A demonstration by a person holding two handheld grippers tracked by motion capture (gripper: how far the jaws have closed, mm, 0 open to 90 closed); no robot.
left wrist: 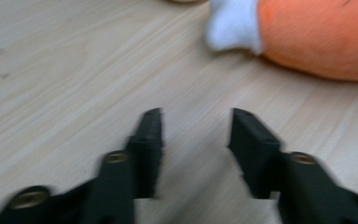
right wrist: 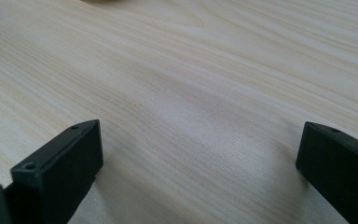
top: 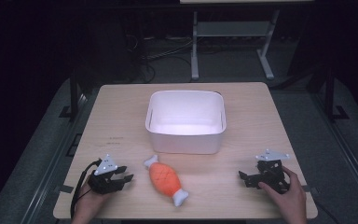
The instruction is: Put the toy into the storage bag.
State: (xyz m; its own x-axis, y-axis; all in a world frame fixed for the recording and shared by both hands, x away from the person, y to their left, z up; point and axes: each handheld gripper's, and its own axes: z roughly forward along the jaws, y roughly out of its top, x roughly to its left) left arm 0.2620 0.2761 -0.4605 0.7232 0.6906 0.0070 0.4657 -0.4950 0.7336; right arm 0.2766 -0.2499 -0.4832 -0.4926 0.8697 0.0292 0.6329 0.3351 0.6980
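High view: a plush toy (top: 166, 180), orange with white ends, is seen lying flat on the bench (top: 121, 112), aslant, just in front of a white bin (top: 185, 140) and between the two tongs.
Toy's place: it is well clear of the bin, untouched; its upper white end is the part nearest the left tongs (top: 127, 173).
Left tongs: they are held low over the bench at the near left edge, pointed rightward at the toy; the jaws are seen partly spread with nothing between them.
Left gripper view: the toy (left wrist: 317, 39) is found ahead and to the right of the jaw line, with its white end (left wrist: 233, 25) closer to centre; bare wood lies between the jaws.
Right tongs (top: 243, 177): they are held low at the near right, pointed leftward, with jaws spread wide and empty above bare wood (right wrist: 191, 93).
Hands: each gripper is grasped from behind, and the forearms are brought in from the near edge.
Risk, aim: a straight advance is judged likely to miss the body and catch just the white end, since the toy sits off the jaw line.
Risk, width: the left gap is judged narrow for the orange body, so the toy could be pushed along the bench instead of being taken.
Risk, grip: soft plush pinched at one end could sag or slip out when lifted.
Risk, bin: a low carry could snag the toy on the bin's front wall.
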